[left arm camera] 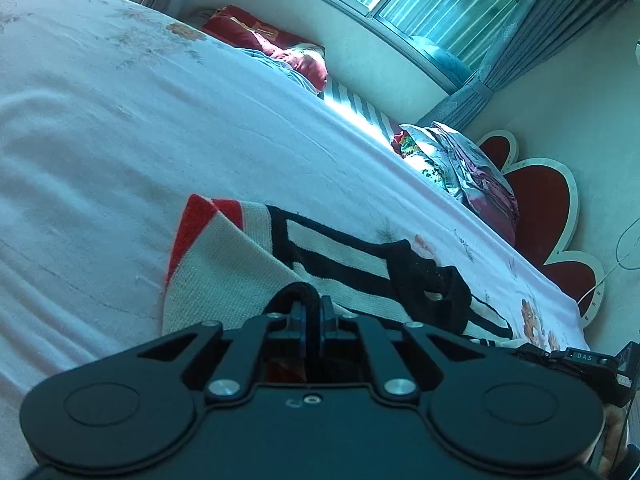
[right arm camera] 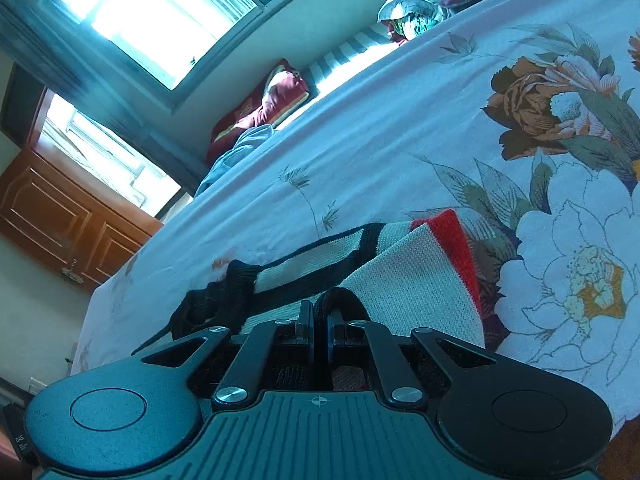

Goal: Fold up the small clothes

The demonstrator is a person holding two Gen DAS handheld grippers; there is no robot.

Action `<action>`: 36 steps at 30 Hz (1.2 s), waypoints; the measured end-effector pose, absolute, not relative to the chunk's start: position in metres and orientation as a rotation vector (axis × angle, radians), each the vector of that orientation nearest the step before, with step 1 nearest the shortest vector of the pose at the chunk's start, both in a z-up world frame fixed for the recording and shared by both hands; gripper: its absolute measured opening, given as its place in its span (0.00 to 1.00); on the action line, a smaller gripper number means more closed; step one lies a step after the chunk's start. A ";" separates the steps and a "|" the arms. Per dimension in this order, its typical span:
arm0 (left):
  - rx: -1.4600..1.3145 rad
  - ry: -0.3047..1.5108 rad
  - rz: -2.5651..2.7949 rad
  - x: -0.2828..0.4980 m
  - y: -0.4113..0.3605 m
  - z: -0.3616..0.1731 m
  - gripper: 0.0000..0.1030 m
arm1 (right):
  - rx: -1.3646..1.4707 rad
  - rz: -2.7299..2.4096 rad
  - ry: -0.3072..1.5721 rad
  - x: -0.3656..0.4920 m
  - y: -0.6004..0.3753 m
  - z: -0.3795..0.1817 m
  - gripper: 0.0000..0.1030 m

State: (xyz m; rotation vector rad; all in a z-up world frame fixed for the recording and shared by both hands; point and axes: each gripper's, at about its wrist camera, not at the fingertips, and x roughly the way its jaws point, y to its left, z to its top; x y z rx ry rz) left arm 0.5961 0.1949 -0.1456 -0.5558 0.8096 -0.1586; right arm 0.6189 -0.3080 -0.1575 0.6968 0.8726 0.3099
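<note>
A small knitted garment (left arm camera: pixel 248 256), cream with black stripes and red edging, lies stretched on the floral bedsheet (left arm camera: pixel 120 140). My left gripper (left arm camera: pixel 311 308) is shut on a black hem of the knitted garment, which loops over the closed fingertips. In the right wrist view the same knitted garment (right arm camera: pixel 408 280) spreads ahead on the floral bedsheet (right arm camera: pixel 400 128). There my right gripper (right arm camera: pixel 320 316) is shut on another black edge of it. Part of the other gripper (left arm camera: pixel 588 360) shows at the left wrist view's right edge.
A dark red pillow (left arm camera: pixel 272 44) and a pile of folded bedding (left arm camera: pixel 460 160) lie along the bed's far side below the window (left arm camera: pixel 432 0). A red flower-shaped headboard (left arm camera: pixel 548 216) stands at the right. A wooden cabinet (right arm camera: pixel 60 216) stands beyond the bed.
</note>
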 end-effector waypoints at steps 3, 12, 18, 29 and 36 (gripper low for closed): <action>-0.583 0.776 -0.165 0.597 0.198 -0.145 0.17 | 0.670 0.308 0.880 0.623 -0.304 -0.156 0.05; -0.477 0.696 -0.173 0.602 0.188 -0.121 0.57 | 0.588 0.279 0.751 0.614 -0.307 -0.128 0.73; -0.225 0.784 -0.198 0.625 0.159 -0.129 0.55 | 0.372 0.331 0.786 0.625 -0.276 -0.128 0.51; -0.113 0.703 -0.151 0.626 0.145 -0.124 0.04 | -0.020 0.325 0.778 0.628 -0.231 -0.151 0.03; -0.081 0.716 -0.089 0.644 0.145 -0.124 0.04 | 0.025 0.247 0.729 0.628 -0.244 -0.154 0.03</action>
